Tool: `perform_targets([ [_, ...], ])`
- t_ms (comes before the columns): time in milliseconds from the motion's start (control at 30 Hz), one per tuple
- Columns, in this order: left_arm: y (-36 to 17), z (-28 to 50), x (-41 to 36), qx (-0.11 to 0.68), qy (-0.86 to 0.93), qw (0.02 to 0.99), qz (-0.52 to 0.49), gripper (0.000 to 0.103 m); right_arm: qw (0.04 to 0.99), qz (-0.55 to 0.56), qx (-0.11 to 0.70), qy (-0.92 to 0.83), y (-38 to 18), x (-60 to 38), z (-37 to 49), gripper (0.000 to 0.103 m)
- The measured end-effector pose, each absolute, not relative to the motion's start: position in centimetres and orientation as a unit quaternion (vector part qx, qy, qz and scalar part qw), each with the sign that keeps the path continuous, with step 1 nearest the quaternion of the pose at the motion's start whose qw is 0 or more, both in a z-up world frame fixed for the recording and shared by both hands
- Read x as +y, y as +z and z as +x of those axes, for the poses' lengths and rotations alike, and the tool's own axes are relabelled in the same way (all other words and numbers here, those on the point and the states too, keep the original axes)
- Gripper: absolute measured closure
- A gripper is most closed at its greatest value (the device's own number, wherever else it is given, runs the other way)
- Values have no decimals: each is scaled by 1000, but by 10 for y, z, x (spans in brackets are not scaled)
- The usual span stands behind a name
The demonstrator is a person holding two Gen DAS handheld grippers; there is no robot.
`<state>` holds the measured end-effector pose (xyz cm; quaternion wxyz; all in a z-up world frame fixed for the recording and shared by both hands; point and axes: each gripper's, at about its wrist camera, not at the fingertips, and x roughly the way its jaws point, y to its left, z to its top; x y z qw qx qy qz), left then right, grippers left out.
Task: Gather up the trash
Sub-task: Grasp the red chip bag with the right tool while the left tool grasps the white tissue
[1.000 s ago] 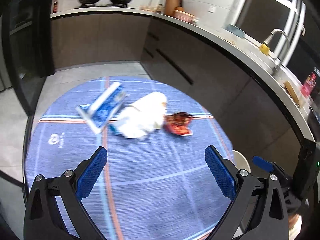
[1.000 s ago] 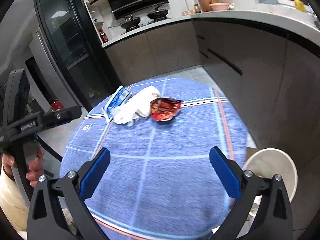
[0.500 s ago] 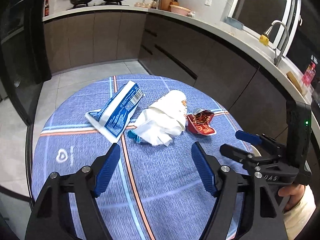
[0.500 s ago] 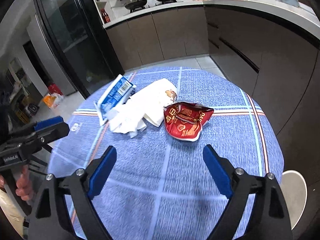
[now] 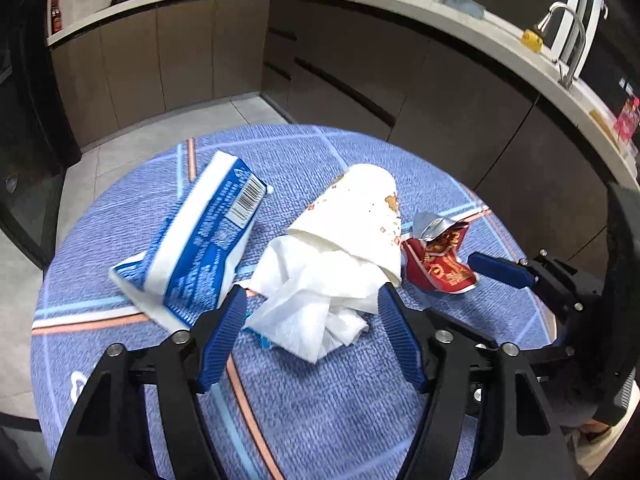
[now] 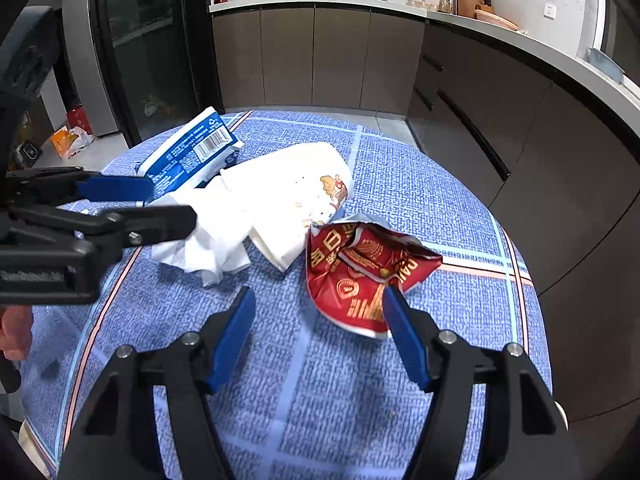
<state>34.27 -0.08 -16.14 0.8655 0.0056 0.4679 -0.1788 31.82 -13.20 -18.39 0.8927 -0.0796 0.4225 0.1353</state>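
My left gripper (image 5: 310, 318) tilts down, jaws closing round tissue (image 5: 320, 304), not yet gripping. Right gripper (image 6: 318, 314) closing over red wrapper (image 6: 360, 276). Blue cloth (image 6: 320, 400) on round table, kitchen behind.

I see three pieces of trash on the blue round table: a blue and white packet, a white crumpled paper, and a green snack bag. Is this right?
Not quite: the snack bag is red, not green, as the right wrist view shows. The blue and white packet and the white crumpled paper do lie on the blue round table.
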Motion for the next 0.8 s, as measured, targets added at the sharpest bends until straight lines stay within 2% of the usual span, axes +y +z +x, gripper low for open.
perform_targets([
  [100,-169,354,-7,480,-181,858,19,54,893,-84,424,127,-188,-133,324,49],
  [133,-172,357,-8,485,-183,855,22,64,892,-86,426,125,-189,-133,325,56],
  [167,-174,359,-9,489,-186,852,22,77,891,-86,429,123,-191,-135,327,69],
  [200,-176,361,-10,494,-188,849,23,85,890,-87,431,121,-193,-135,329,76],
  [233,-177,363,-12,498,-191,845,23,98,888,-88,434,120,-194,-136,330,93],
  [267,-178,365,-13,500,-192,844,21,99,887,-89,437,120,-196,-136,331,99],
  [333,-175,363,-11,496,-193,846,13,100,888,-86,434,125,-193,-138,327,100],
  [600,-145,331,9,476,-213,852,-43,100,895,-2,416,164,-165,-159,300,100],
  [800,-134,298,14,471,-210,856,-48,100,898,39,400,179,-147,-172,274,100],
])
